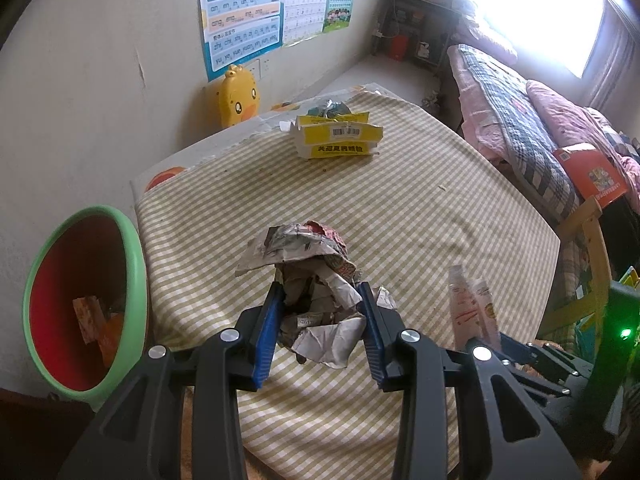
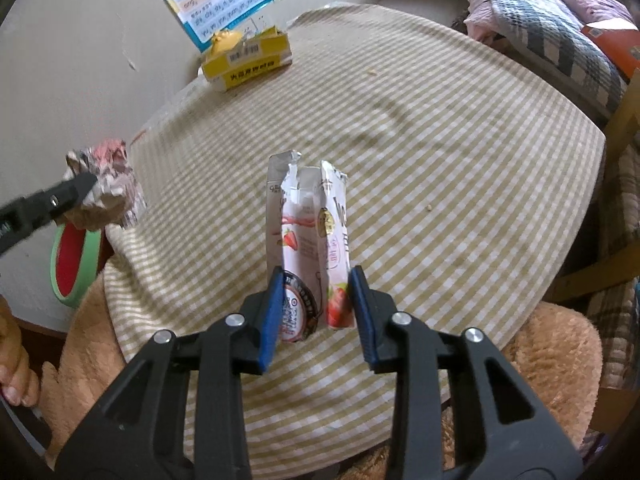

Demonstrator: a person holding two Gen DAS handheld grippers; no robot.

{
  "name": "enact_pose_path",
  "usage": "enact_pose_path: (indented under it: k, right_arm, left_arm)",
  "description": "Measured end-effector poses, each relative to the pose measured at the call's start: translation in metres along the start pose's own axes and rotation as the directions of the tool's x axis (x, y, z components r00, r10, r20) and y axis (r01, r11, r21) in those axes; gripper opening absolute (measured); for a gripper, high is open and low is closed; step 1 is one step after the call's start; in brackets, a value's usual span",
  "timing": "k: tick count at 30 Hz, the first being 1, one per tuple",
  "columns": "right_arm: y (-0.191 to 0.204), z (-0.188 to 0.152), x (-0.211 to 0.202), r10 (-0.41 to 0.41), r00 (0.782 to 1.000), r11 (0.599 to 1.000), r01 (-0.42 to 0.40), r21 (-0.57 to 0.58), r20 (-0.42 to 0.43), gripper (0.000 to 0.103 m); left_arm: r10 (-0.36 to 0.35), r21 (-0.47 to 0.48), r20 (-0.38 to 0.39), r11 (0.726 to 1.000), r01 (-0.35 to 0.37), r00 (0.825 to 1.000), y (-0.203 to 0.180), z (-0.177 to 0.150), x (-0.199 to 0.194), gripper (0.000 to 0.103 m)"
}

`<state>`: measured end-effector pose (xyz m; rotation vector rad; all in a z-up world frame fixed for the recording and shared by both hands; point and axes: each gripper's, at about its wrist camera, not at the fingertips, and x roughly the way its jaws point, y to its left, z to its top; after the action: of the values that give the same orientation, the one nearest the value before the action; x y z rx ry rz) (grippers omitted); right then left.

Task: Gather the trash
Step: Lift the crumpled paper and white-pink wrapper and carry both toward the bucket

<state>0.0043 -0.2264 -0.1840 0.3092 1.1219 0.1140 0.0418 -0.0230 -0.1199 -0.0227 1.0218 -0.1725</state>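
Left gripper is clamped on a crumpled paper wad, blue pads pressing both sides, the wad bulging up and out past the fingertips; it looks lifted off the checked cloth, though contact underneath can't be confirmed. Right gripper has its jaws around the lower end of a torn strawberry carton, which stands upright between the pads; the pads sit against both sides, so it reads as gripped. In the left wrist view the same carton shows at the right, just beside the left gripper. In the right wrist view the wad shows at far left, held in the black finger of the other gripper, over the table edge and just above the bin. The bin is green outside, red inside, tilted toward the camera, standing left of the table against the wall, with some wrappers already inside. A yellow box, flaps torn open, lies at the far side of the cloth, well apart from both grippers. Behind it a yellow duck toy sits against the wall under the posters. Bed with plaid bedding is at right. A person's hand shows at the lower left edge of the right wrist view.
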Motion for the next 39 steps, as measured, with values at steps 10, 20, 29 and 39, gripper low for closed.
enact_pose_path:
  k: [10,20,29,39]
  right_arm:
    - [0.013,0.017,-0.029,0.041,0.997,0.999,-0.042,0.012,0.069,0.033]
    - [0.041,0.034,-0.048,0.07,0.991,0.997,-0.067,-0.032,0.111,0.033]
    - [0.071,0.039,-0.054,0.084,0.989,0.993,-0.073,-0.092,0.119,0.033]
    - [0.107,0.042,-0.054,0.133,0.985,0.982,-0.115,-0.153,0.109,0.033]
  left_arm:
    - [-0.009,-0.018,0.002,1.0,0.009,1.0,0.009,-0.001,-0.002,0.035]
    - [-0.013,-0.051,0.02,0.999,0.014,1.0,0.027,-0.003,-0.009,0.035]
    - [0.0,-0.113,0.033,0.994,0.004,0.999,0.058,-0.008,-0.014,0.035]
    - [0.041,-0.152,0.065,0.988,-0.03,0.997,0.086,-0.014,-0.028,0.035]
